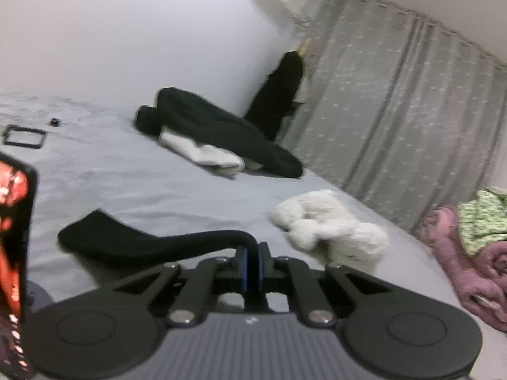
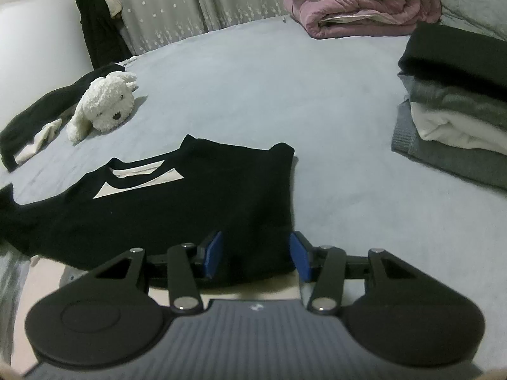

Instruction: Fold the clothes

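Observation:
A black T-shirt (image 2: 177, 202) with a white chest print lies on the grey bed sheet (image 2: 285, 95). My right gripper (image 2: 256, 255) is open, its blue pads either side of the shirt's near hem. My left gripper (image 1: 252, 261) is shut on a black part of the shirt (image 1: 133, 243), which stretches left from the jaws and hangs a little above the sheet (image 1: 126, 171).
A white plush dog (image 2: 107, 107) lies on the bed, also in the left wrist view (image 1: 329, 224). A dark garment with a white piece (image 1: 215, 139) lies behind it. A stack of folded clothes (image 2: 456, 101) is at right. A pink quilt (image 2: 361, 0) and curtain (image 1: 396, 110) are beyond.

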`<move>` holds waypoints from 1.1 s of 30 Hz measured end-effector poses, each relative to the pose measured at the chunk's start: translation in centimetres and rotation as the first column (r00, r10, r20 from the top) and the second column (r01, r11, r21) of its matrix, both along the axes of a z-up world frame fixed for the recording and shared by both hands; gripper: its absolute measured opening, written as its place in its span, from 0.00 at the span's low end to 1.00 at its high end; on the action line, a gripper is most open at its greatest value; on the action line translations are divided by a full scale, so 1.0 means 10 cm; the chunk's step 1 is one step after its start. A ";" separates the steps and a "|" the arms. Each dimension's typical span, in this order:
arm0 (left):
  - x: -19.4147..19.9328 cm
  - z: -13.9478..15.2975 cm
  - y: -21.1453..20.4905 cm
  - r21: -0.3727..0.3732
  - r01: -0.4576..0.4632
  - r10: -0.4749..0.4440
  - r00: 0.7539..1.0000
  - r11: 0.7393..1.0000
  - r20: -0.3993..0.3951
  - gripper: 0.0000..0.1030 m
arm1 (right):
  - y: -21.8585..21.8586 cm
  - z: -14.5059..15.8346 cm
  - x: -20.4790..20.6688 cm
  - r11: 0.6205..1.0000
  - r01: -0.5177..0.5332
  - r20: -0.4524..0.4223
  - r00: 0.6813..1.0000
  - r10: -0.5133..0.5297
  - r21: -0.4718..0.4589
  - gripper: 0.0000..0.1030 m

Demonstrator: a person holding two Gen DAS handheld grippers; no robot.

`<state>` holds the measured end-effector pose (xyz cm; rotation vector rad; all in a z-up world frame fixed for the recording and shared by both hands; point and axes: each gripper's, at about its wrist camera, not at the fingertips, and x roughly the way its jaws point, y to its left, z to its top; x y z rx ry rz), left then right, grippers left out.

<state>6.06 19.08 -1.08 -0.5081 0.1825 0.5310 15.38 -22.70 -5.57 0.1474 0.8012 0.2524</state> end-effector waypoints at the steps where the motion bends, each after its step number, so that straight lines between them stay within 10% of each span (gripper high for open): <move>1: 0.00 0.02 -0.04 0.001 0.026 -0.026 1.000 1.000 0.011 0.06 | 0.00 0.00 0.00 1.000 0.001 0.001 1.000 -0.001 0.000 0.50; 17: 0.14 -0.02 -0.76 0.069 0.420 -0.420 0.907 0.905 -0.008 0.06 | -0.01 0.03 -0.01 1.000 0.007 0.009 1.000 -0.007 0.007 0.50; 33: 0.49 -0.72 -1.28 0.002 0.633 -0.593 0.726 0.774 -0.349 0.07 | 0.03 0.06 -0.03 1.000 0.001 0.019 1.000 -0.001 0.004 0.50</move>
